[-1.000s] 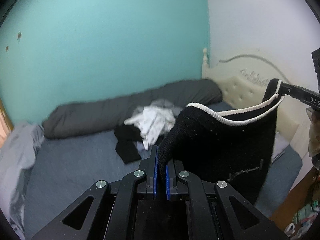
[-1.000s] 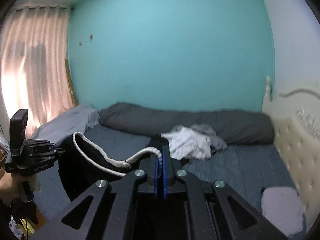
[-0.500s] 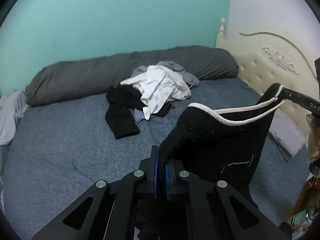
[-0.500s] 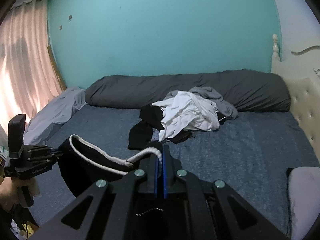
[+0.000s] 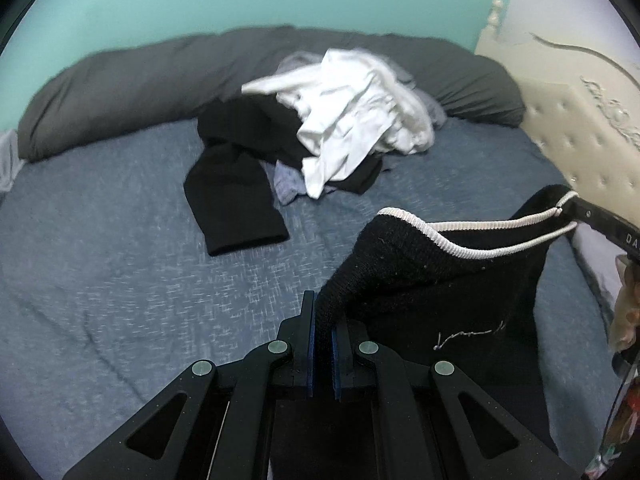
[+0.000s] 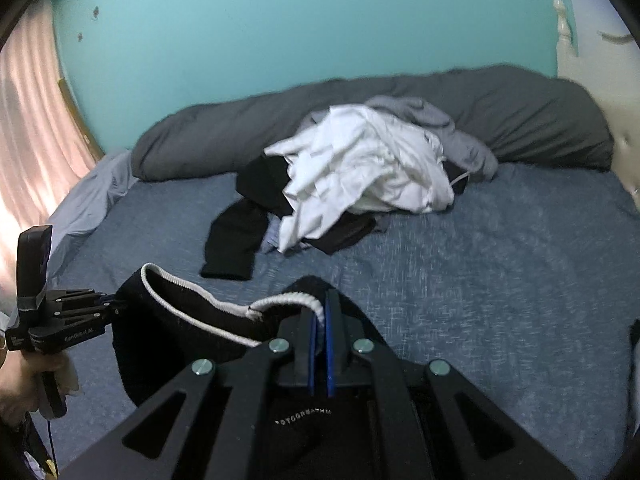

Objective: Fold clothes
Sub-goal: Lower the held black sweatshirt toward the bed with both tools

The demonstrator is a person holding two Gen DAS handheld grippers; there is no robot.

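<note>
The left gripper (image 5: 323, 322) is clamped tight on one black knit corner of a black garment (image 5: 440, 280), the cloth rising from between its blue pads. The right gripper (image 6: 319, 320) is pinched the same way on the other end, gripping the white ribbed trim (image 6: 280, 303) between its pads. In the left wrist view the right gripper's tip (image 5: 592, 216) shows at the right edge, with the trimmed edge stretched between the two and the body of the garment hanging below, over the blue bedspread (image 5: 120, 280). In the right wrist view the left gripper (image 6: 116, 308) sits at the left edge in a hand (image 6: 24, 380). Farther back on the bed lies a heap of clothes (image 6: 360, 176), white on black and grey, in front of a long dark grey bolster (image 6: 540, 112). A cream headboard (image 5: 580, 128) stands to the right.
</note>
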